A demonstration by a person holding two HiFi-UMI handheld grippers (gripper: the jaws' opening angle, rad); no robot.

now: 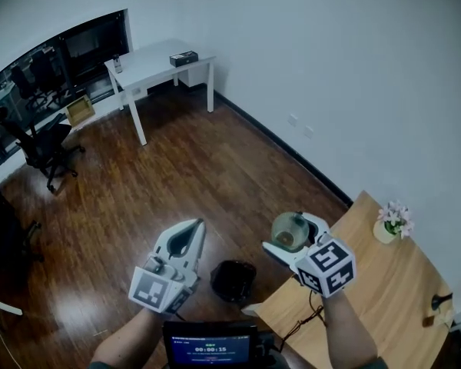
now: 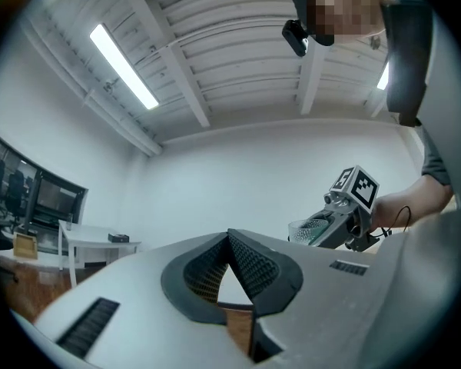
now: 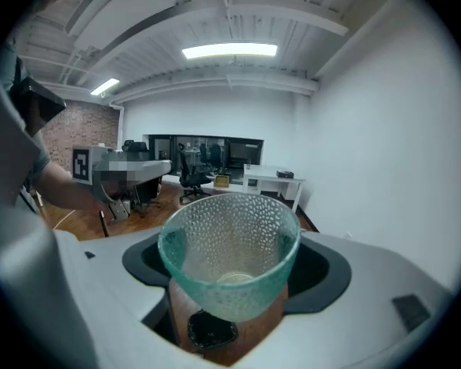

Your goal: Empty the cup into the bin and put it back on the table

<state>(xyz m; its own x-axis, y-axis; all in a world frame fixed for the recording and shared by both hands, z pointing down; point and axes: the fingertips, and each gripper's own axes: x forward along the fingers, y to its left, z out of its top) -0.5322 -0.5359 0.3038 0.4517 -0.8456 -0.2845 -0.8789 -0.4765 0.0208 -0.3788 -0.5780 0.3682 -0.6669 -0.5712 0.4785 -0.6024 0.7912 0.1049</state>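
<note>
R gripper [image 1: 293,237] clamps cup [image 3: 229,252] near bin [image 1: 233,280]; L gripper [image 1: 190,233] closed.

right hand-held gripper [image 1: 295,237]: holds cup [image 1: 289,231] | bin [image 1: 233,280]: on floor beside table [image 1: 369,306]

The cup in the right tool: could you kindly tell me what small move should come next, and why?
Probably shift the cup sideways until it is over the bin, then tip it. The right tool grips the cup upright, and in the head view it sits beside the bin, toward the wooden table, not above its mouth. Whether anything is inside I cannot tell.
</note>
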